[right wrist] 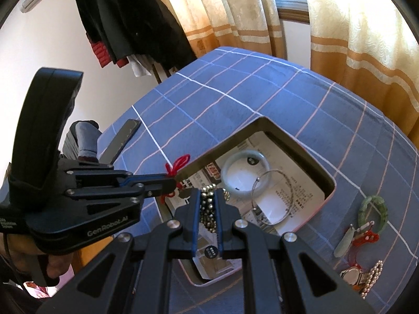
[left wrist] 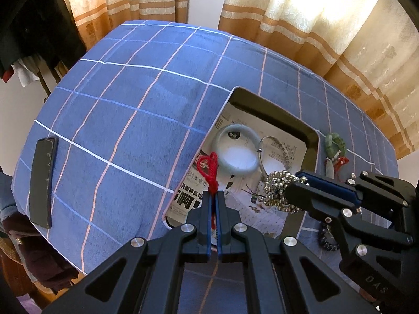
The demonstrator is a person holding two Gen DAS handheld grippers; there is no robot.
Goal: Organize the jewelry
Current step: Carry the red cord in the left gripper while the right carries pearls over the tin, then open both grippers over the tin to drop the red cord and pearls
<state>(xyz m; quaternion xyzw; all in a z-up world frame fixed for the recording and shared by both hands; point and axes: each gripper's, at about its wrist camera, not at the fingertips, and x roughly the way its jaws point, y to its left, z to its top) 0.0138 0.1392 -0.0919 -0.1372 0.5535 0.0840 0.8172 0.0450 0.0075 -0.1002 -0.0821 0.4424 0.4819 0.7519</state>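
Strong daylight came through the curtains [left wrist: 301,13], which were glared almost white. The box [right wrist: 301,157] held a dark shadow inside its far wall. Fisheye distortion bent the edges; focus stayed sharp.

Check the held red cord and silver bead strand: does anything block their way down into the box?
Nothing visible does. The red cord and silver bead strand hang over the open box; the pale bangle and thin silver hoop lie inside.

Two hand-held grippers, left [right wrist: 171,180] and right [right wrist: 208,204]; one box [right wrist: 301,154]; two bangles inside, pale jade [right wrist: 246,174] and thin wire [right wrist: 272,198]; one phone [left wrist: 43,181]; one watch [right wrist: 352,274].
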